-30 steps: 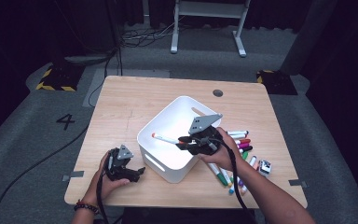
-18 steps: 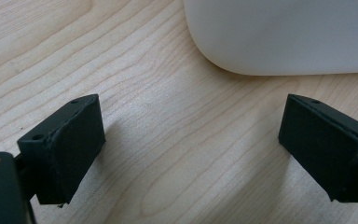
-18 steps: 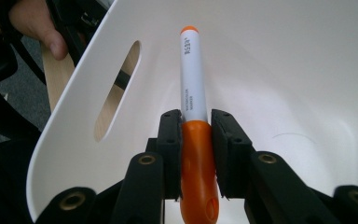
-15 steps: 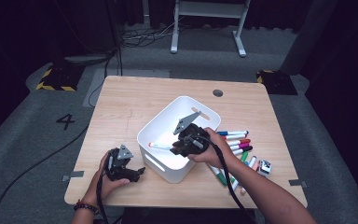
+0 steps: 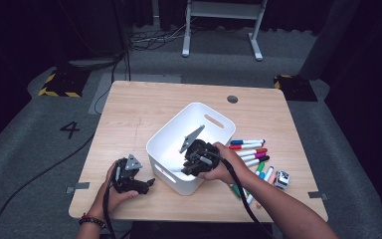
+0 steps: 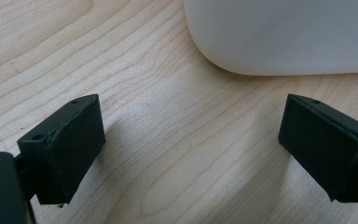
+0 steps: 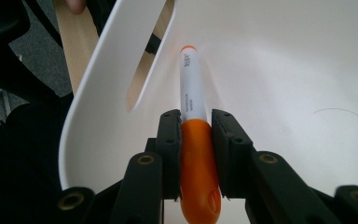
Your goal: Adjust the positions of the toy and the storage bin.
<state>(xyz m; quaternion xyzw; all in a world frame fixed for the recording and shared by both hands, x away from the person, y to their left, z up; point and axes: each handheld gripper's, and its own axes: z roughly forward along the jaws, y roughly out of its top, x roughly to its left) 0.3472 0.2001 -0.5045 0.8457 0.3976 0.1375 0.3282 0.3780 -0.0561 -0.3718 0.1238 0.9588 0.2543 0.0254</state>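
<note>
Orange marker (image 7: 193,140) clamped by the right gripper (image 7: 195,135).
Its smooth round body points into the glossy white plastic bin (image 7: 284,70).

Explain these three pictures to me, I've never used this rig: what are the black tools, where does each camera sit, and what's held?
No robot here: a person holds a hand-operated two-jaw gripper in each hand. The high view looks down on the wooden table. The other two cameras ride on the grippers, looking along their jaws. The left gripper rests open near the table's front edge, with nothing between its jaws, beside the white bin. The right gripper is shut on an orange marker, whose tip points into the bin. More markers and a small white-and-black object lie on the table to the bin's right.
</note>
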